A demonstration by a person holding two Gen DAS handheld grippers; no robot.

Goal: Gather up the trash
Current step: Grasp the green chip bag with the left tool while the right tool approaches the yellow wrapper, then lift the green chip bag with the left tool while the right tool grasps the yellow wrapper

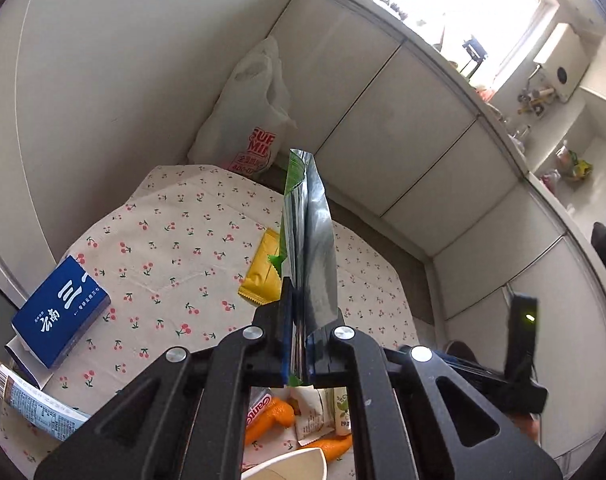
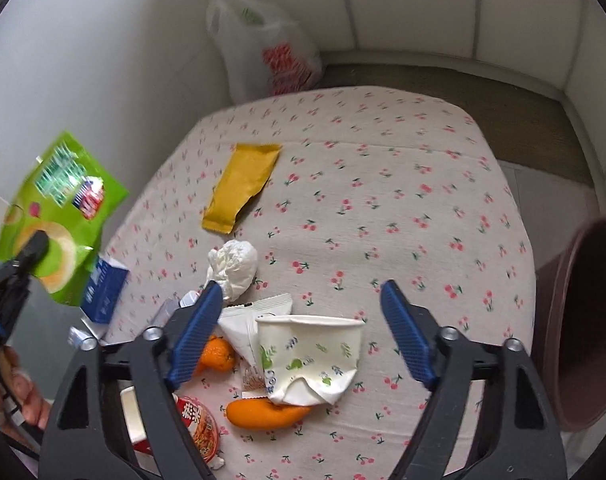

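One green snack bag (image 1: 309,240) is clamped by the left gripper (image 1: 299,344), lifted clear for disposal. The right gripper (image 2: 299,336) is spread wide over the crushed cup (image 2: 311,356); the brown bin (image 2: 579,320) stands at three o'clock.

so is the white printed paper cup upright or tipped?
Tipped: the white printed paper cup lies on its side, crushed, on the cherry-print tablecloth, between the open right gripper fingers.

My left gripper (image 1: 299,344) has its fingers pinched together and raised; my right gripper (image 2: 303,332) holds its blue-padded fingers (image 2: 195,332) spread wide
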